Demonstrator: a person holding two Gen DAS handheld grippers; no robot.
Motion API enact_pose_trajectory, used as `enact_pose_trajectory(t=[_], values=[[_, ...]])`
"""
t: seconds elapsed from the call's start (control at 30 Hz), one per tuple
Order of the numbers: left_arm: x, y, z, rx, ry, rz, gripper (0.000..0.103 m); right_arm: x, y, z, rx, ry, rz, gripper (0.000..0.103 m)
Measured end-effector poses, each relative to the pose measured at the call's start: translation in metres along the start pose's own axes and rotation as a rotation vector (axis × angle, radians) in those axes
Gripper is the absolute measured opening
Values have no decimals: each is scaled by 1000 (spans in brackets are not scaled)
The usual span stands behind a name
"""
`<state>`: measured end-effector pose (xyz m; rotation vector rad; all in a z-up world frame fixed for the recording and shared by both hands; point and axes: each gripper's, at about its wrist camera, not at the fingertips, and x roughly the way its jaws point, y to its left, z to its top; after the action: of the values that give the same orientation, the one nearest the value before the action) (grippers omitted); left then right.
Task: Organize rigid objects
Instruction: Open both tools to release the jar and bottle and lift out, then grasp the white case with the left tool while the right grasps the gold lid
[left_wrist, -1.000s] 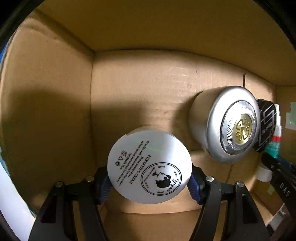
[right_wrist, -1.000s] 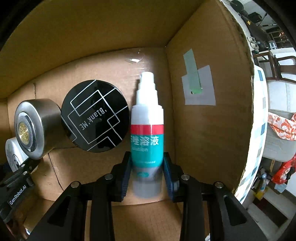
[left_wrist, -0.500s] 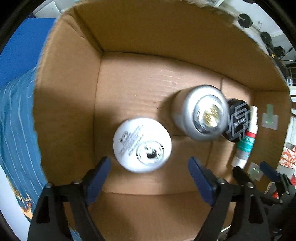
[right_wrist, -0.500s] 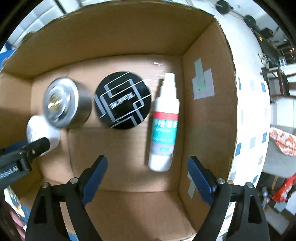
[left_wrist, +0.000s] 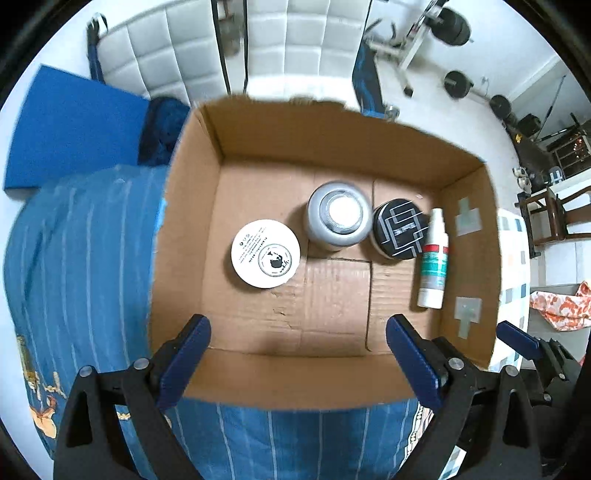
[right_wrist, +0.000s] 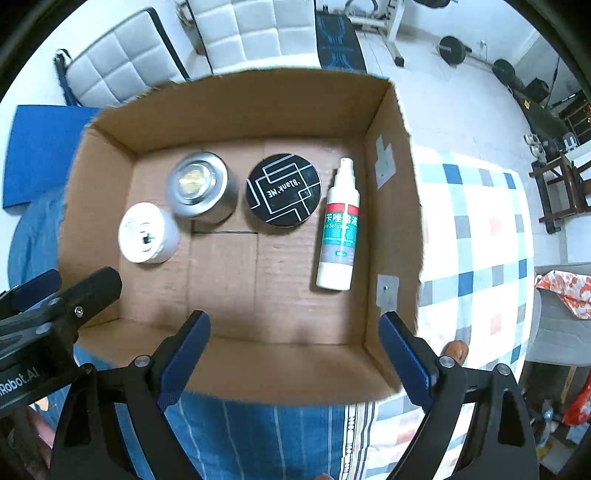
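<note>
Both tongs, left (left_wrist: 297, 354) and right (right_wrist: 293, 350), gape empty above the cardboard box (left_wrist: 332, 147), where white jar (left_wrist: 265, 253), silver jar (left_wrist: 338, 217), black tin (left_wrist: 400, 228) and spray bottle (left_wrist: 433, 260) sit in a row.

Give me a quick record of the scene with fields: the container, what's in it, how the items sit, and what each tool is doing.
container: open cardboard box on a blue striped cloth
contents: white jar, silver jar, black jar, spray bottle
arrangement: jars upright in a rough row, bottle lying flat by the right wall
left tool: open, empty, above the box
right tool: open, empty, above the box
</note>
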<state>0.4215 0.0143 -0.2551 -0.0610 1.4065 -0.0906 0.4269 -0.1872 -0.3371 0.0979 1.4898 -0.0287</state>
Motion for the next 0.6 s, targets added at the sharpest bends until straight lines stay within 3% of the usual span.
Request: enact_pose_trajectory(t=[0.17, 0.23, 0.33, 0.6], values=[[-25, -38, -18, 36, -99, 38, 97, -33, -7, -23, -19, -69, 18, 94], [-38, -41, -30, 37, -140, 43, 97, -48, -7, -33, -17, -95, 24, 94], [-63, -41, -47, 48, -194, 49, 97, -69, -9, -49, -25, -136, 27, 103], [-108, -54, -80, 62, -284, 42, 97, -112, -16, -90, -47, -228, 48, 103]])
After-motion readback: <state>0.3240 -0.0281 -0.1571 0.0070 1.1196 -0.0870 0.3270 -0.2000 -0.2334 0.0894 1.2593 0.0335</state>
